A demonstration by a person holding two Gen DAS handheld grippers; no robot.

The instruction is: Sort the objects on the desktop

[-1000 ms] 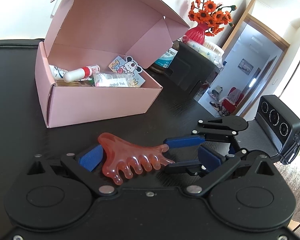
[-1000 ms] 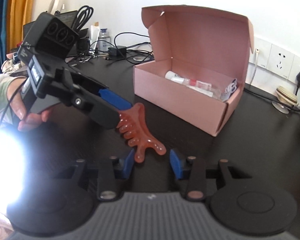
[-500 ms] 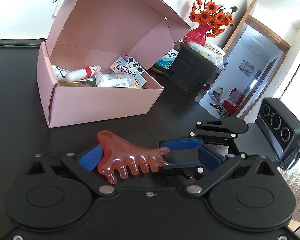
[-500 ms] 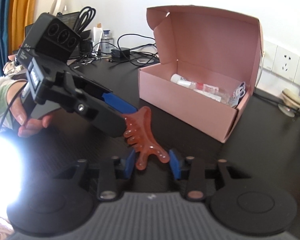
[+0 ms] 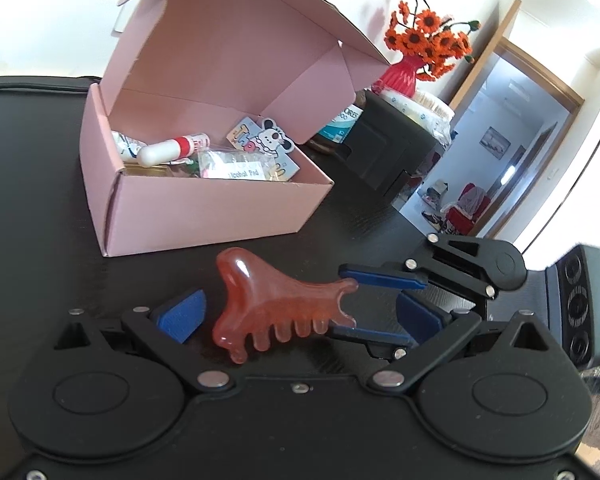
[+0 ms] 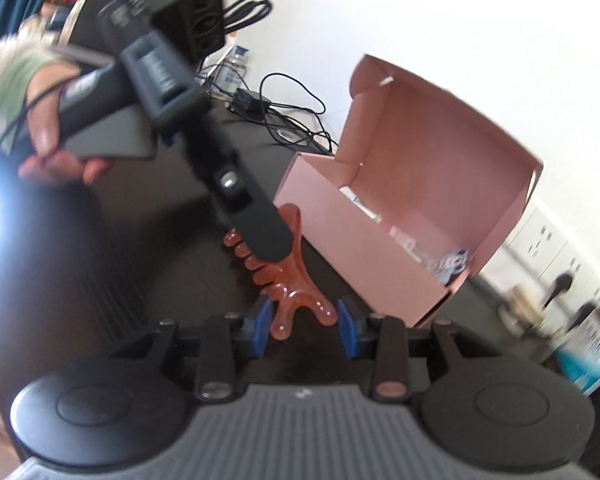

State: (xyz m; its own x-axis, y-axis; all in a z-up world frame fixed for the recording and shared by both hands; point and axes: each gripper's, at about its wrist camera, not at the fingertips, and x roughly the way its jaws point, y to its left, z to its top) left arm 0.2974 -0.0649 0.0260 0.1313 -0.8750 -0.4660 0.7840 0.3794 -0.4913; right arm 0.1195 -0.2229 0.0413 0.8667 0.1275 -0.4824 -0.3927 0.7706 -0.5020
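An orange-red massage comb (image 5: 276, 308) (image 6: 296, 292) hangs just in front of the open pink box (image 5: 212, 212) (image 6: 360, 248). My right gripper (image 6: 304, 322) (image 5: 340, 304) is shut on its forked end, one blue pad against each prong. My left gripper (image 5: 300, 300) stands open around the comb. Its left pad (image 5: 180, 314) sits a little apart from the comb's wide end. In the right wrist view one black left finger (image 6: 260, 232) crosses over the comb's teeth. The box holds a white tube, an alcohol pad packet and a cartoon dog card.
The black table (image 5: 28, 180) carries the box. A red vase of orange flowers (image 5: 404, 72) stands on a black case (image 5: 388, 148) at the back right. Cables (image 6: 292, 120) lie behind the box. A person's hand (image 6: 48, 148) holds the left gripper.
The right gripper has rolled and shifted, tilting the comb so its wide end lifts away from the left pad. The left gripper has stayed put and open.
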